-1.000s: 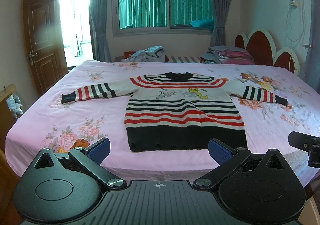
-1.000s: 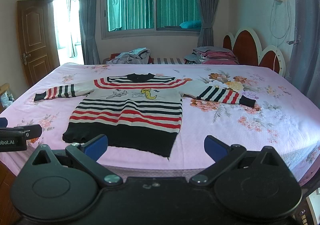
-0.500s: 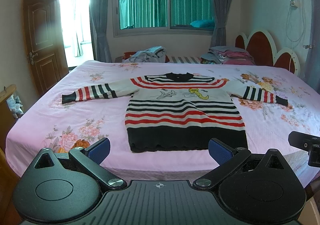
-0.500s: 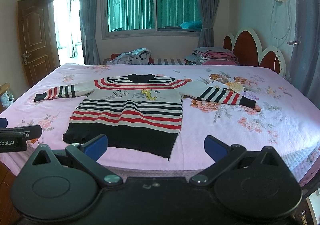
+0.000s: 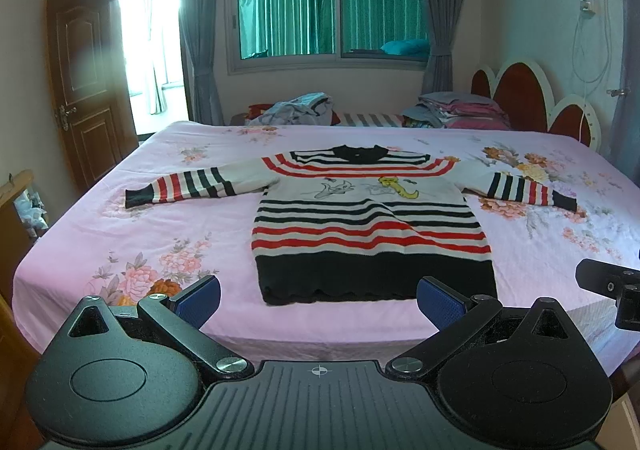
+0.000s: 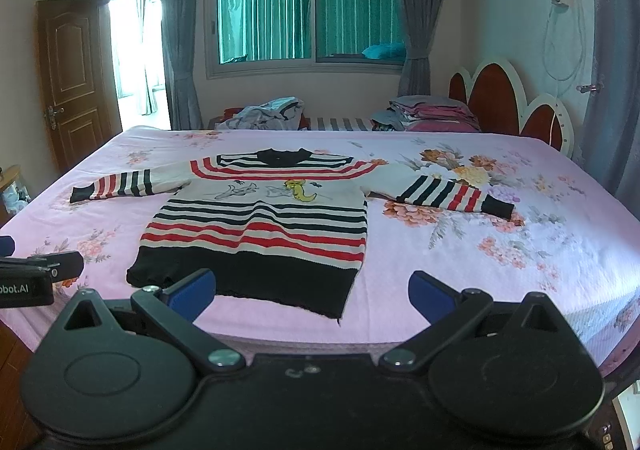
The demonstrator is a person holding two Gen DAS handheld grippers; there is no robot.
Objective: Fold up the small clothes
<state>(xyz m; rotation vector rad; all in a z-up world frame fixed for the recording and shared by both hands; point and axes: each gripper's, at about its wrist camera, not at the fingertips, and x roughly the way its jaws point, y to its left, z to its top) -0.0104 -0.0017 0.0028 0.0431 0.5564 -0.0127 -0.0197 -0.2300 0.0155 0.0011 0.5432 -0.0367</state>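
Left gripper (image 5: 318, 300) and right gripper (image 6: 312, 292) held wide, empty. Striped sweater (image 5: 368, 222) spread flat; knit easily bunched if only top layer pinched at near hem.

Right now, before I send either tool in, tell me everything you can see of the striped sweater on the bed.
The striped sweater looks like a knit, cream with red and black stripes, a wide black hem band, black collar and cuffs, and cartoon figures across the chest. It lies flat and unfolded, front up, on the pink floral bedsheet, collar toward the window, hem toward the cameras, both sleeves spread sideways. Only the sheet touches it. The left tool and right tool are both open and hold nothing.
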